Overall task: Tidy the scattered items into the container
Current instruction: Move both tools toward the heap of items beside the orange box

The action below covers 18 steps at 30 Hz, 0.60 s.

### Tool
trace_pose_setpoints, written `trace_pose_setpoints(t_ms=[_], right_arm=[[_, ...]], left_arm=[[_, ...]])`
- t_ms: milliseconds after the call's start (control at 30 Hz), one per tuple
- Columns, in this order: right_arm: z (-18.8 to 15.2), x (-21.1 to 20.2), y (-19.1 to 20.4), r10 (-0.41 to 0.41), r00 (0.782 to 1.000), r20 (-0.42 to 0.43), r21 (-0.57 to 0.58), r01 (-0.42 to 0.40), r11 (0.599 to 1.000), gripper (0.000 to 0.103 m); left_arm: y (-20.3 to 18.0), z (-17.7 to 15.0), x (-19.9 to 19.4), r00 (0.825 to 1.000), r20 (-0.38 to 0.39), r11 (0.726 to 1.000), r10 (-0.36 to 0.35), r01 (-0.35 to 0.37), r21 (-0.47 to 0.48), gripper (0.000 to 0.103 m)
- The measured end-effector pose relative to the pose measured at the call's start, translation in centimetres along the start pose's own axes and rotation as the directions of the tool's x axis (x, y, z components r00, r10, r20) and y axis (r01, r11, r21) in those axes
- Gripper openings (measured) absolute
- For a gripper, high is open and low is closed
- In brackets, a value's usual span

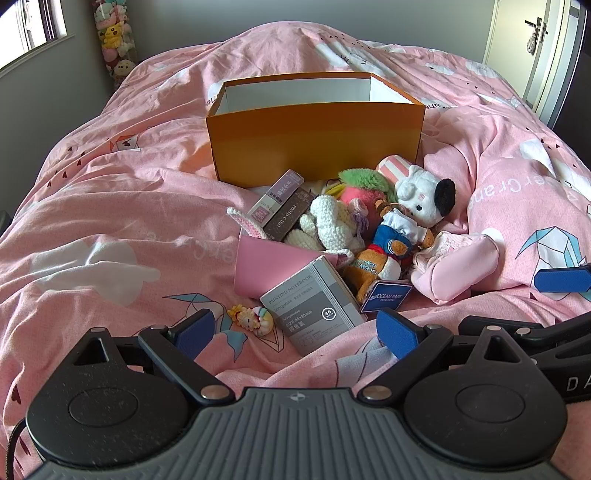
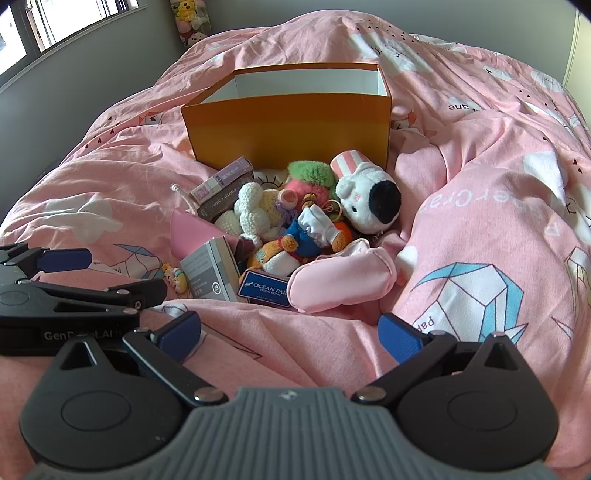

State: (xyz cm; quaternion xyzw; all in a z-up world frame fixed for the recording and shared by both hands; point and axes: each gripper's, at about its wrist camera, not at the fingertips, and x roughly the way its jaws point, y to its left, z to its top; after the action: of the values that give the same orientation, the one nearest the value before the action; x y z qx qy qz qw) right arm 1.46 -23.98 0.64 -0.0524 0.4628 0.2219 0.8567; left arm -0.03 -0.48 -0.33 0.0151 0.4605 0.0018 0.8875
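An open orange box (image 1: 314,140) (image 2: 288,125) stands on the pink duvet, and what shows of its white inside is empty. Before it lies a pile: a grey notebook (image 1: 314,310) (image 2: 214,269), a bear plush in blue (image 1: 384,251) (image 2: 306,236), a white plush with a black ear (image 1: 424,195) (image 2: 369,203), a white crochet toy (image 1: 332,221), a pink pouch (image 1: 454,269) (image 2: 343,280) and small card boxes (image 1: 280,206). My left gripper (image 1: 295,330) (image 2: 110,275) is open just short of the notebook. My right gripper (image 2: 291,336) (image 1: 535,306) is open over bare duvet near the pouch.
A small charm (image 1: 251,317) (image 2: 175,277) lies left of the notebook, and a blue Ocean Park tag (image 1: 388,297) to its right. The duvet (image 1: 110,206) bulges in folds at the right. A window (image 1: 33,26) and a column of plush toys (image 1: 114,40) stand at the back left, a door (image 1: 532,33) at the back right.
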Motion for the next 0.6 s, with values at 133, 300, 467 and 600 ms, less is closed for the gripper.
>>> trace_pose_setpoints(t_ms=[133, 300, 467, 600], right_arm=[[-0.15, 0.03, 0.08, 0.003, 1.000, -0.001, 0.002, -0.003, 1.000, 0.103], [-0.13, 0.01, 0.08, 0.004, 1.000, -0.002, 0.002, -0.004, 1.000, 0.103], [-0.16, 0.09, 0.08, 0.007, 1.000, -0.005, 0.002, -0.007, 1.000, 0.103], [-0.06, 0.32, 0.08, 0.017, 1.000, -0.016, -0.001, -0.017, 1.000, 0.103]], left_arm=[[0.01, 0.00, 0.00, 1.000, 0.000, 1.000, 0.001, -0.001, 0.000, 0.103], [0.00, 0.01, 0.01, 1.000, 0.000, 1.000, 0.001, -0.001, -0.001, 0.103], [-0.22, -0.41, 0.34, 1.000, -0.001, 1.000, -0.005, 0.005, 0.001, 0.103], [-0.28, -0.50, 0.46, 1.000, 0.002, 1.000, -0.010, 0.010, 0.005, 0.103]])
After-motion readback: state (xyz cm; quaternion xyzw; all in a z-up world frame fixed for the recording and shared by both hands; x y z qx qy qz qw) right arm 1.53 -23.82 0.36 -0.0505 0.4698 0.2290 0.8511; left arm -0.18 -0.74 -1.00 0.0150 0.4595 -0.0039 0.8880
